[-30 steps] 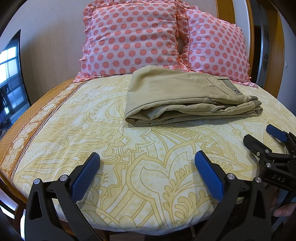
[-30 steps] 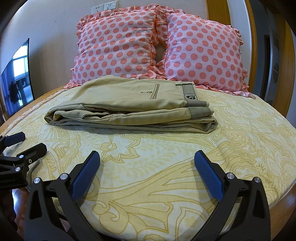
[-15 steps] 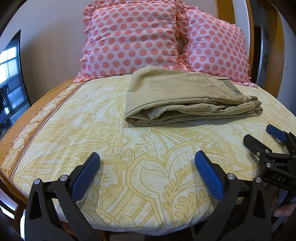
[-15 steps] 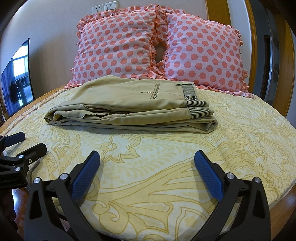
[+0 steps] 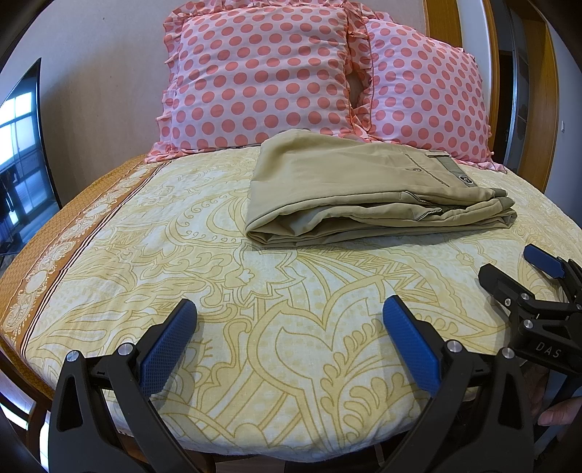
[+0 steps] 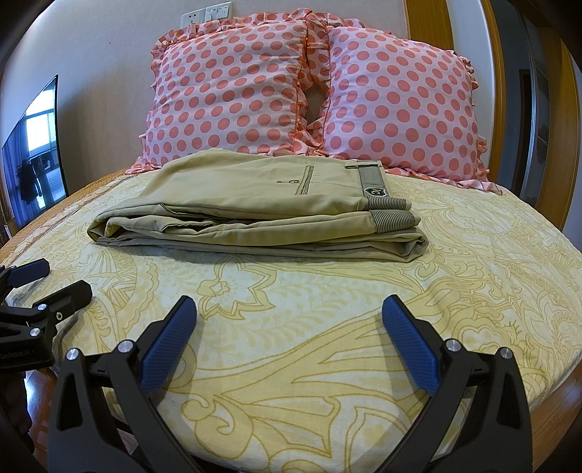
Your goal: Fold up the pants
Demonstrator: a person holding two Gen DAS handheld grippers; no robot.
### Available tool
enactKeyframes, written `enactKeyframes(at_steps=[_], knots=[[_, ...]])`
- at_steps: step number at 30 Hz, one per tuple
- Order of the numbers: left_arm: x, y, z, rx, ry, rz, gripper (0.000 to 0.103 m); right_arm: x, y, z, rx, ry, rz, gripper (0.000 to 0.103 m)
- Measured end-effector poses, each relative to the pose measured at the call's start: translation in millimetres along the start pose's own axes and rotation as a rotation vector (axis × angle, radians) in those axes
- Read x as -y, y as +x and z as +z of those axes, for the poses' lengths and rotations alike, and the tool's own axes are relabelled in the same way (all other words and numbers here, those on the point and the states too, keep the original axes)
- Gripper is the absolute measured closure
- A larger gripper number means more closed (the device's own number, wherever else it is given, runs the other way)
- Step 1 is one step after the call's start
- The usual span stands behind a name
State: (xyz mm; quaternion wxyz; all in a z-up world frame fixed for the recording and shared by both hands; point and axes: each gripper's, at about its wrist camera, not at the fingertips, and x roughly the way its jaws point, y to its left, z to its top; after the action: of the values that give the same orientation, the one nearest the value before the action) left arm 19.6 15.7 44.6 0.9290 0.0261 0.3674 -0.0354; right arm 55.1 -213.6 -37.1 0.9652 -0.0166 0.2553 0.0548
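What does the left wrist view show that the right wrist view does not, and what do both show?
Only the left wrist view shows the bedspread's brown patterned border and the right gripper seen from the side. Only the right wrist view shows the wall sockets above the pillows and the left gripper at its left edge. Both show the folded khaki pants on the yellow bedspread, two polka-dot pillows and a dark screen.
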Motion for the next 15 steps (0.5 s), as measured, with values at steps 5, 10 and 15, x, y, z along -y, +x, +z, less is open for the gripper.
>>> enactKeyframes(at_steps=[5, 10, 15], knots=[[0.4, 0.0, -0.2, 0.000, -0.001, 0.001, 0.001, -0.4, -0.2, 0.3, 0.000, 0.000, -0.001, 0.002], [0.2, 0.1, 0.2, -0.002, -0.001, 0.001, 0.001, -0.4, -0.1, 0.4, 0.000, 0.000, -0.001, 0.002], [0.9, -0.8, 0.0, 0.004, -0.001, -0.001, 0.001, -0.6, -0.1, 0.5, 0.000, 0.000, -0.001, 0.002]])
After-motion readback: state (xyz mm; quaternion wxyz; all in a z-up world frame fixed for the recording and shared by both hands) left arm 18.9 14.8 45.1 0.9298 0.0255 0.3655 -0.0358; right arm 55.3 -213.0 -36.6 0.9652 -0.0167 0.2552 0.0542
